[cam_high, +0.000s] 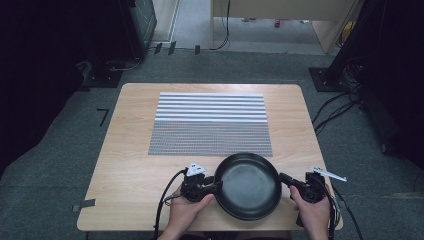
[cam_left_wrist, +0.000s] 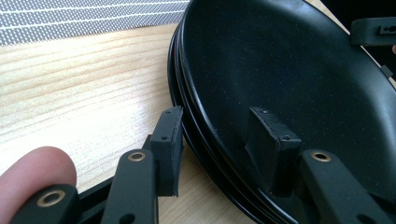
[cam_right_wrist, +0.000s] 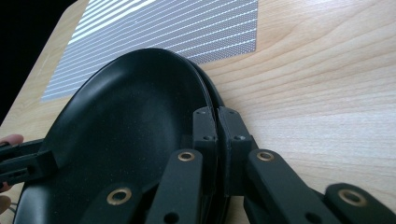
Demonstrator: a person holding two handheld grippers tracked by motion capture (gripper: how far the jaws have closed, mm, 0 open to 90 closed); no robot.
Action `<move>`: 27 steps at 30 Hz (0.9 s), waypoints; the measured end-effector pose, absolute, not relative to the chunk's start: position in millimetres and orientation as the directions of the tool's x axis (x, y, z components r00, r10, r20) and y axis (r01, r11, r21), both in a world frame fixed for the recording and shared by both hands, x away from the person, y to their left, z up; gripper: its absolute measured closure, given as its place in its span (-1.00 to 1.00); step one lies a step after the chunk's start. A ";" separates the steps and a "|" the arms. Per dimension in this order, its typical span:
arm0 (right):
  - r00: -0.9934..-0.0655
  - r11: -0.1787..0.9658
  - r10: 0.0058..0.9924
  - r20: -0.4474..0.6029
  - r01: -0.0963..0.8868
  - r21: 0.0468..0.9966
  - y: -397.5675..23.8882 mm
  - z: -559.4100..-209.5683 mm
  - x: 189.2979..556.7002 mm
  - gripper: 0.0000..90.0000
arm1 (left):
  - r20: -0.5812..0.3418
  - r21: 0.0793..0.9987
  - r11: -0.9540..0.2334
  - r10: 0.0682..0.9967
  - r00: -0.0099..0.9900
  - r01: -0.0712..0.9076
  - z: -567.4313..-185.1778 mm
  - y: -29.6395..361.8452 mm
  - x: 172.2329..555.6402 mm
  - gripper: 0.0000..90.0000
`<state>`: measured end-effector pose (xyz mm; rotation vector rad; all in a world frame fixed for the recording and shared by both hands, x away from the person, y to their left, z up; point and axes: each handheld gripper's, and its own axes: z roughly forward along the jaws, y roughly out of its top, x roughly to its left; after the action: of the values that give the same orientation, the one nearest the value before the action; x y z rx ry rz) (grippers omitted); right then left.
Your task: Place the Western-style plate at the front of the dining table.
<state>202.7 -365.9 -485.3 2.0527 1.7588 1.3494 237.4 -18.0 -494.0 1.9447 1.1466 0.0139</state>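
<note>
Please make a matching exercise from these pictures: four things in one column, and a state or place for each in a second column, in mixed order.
1. left gripper
2. right gripper
3. black plates
4. striped mat

a. lies flat beyond the plates
b. stacked, between both grippers
c. open, jaws astride the rim
d. shut on the rim

Pairs: 1-c, 2-d, 3-b, 4-a

Black pan [cam_high: 248, 186]: semi-gloss, fine-speckled coating, smooth. Table [cam_high: 125, 165]: pale wood-grain, matt w/ slight sheen. Mat [cam_high: 210, 125]: woven-look grey/white mesh, textured. Gripper fingers [cam_left_wrist: 169, 149]: matt black plastic, brass-coloured rivets.
</note>
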 end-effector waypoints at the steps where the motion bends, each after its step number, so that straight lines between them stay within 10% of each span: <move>1: -0.075 -0.315 0.842 0.534 0.736 0.600 -365.0 -485.2 202.6 0.93 | -0.385 0.671 -0.213 0.719 0.579 0.710 -494.0 -17.9 237.5 0.25; 27: -0.074 -0.318 0.837 0.542 0.740 0.593 -358.5 -488.4 202.7 0.92 | -0.413 0.659 -0.195 0.713 0.567 0.726 -488.2 -14.5 235.6 0.33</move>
<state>202.7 -358.5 -488.4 2.0598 1.7659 1.3549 235.6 -14.5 -488.2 1.9277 1.1602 -0.0194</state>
